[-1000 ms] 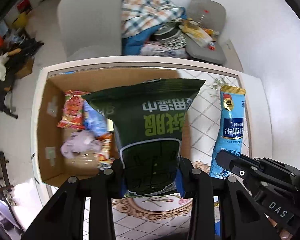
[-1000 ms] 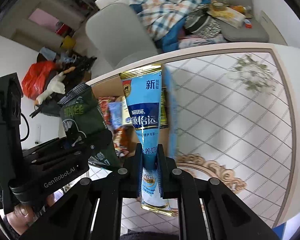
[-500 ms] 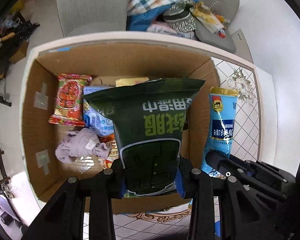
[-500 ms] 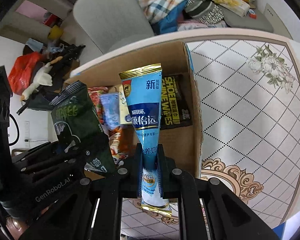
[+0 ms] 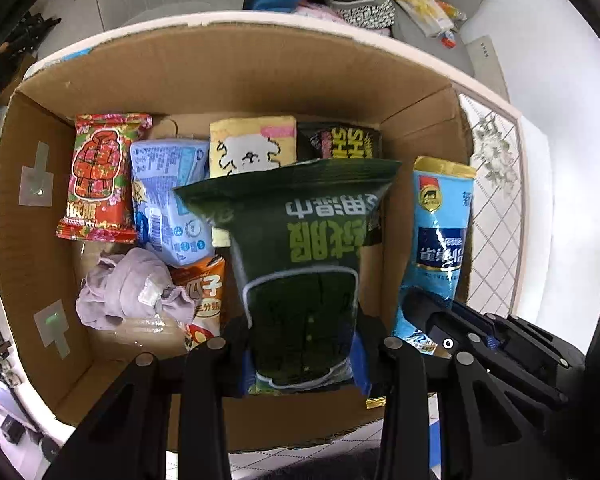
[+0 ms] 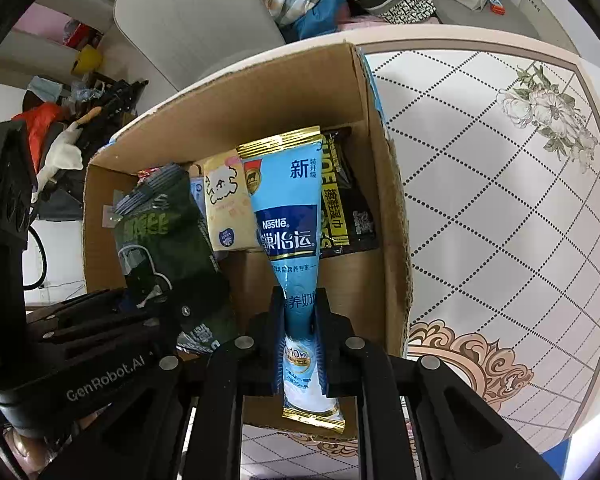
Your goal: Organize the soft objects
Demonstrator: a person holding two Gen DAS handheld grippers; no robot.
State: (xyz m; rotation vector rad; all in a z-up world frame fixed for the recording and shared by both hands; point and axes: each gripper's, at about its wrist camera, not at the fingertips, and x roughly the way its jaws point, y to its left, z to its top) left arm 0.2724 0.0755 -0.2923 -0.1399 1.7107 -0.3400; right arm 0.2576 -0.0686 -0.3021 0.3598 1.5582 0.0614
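We had the cardboard box (image 5: 228, 80) sitting open on the patterned table (image 6: 500, 208), and it took up most of the left wrist view, its floor already lined with packets along the far side and a bare patch of cardboard nearer us. Over that box we held the two task items. The dark green snack bag (image 5: 308, 248) was the larger: puffy, air-filled and light by the look of it, with a glossy film that we judged slippery and easily crushed, so the flat crimped seam at its end seemed the safest place to hold. The left gripper (image 5: 300, 356) was clamped on its lower end, the jaws standing fairly wide apart because the bag's bulk filled the gap between them. The blue Nestle pouch (image 6: 288, 216) was slimmer and looked denser, probably powder that shifts inside, soft enough to pinch into a waist. The right gripper (image 6: 302, 316) gripped it low down, jaws drawn close together and squeezing the pouch narrow, with the gold-edged bottom seam hanging out below the fingers. It hung over the right side of the box, beside the black packet (image 6: 346, 200) lying against the wall. Smaller things lay beneath: a red floral packet (image 5: 102, 176), a pale blue packet (image 5: 168, 196), a cream packet with a sheep drawing (image 5: 252, 148), and a crumpled lilac cloth (image 5: 128, 288) near the left corner.
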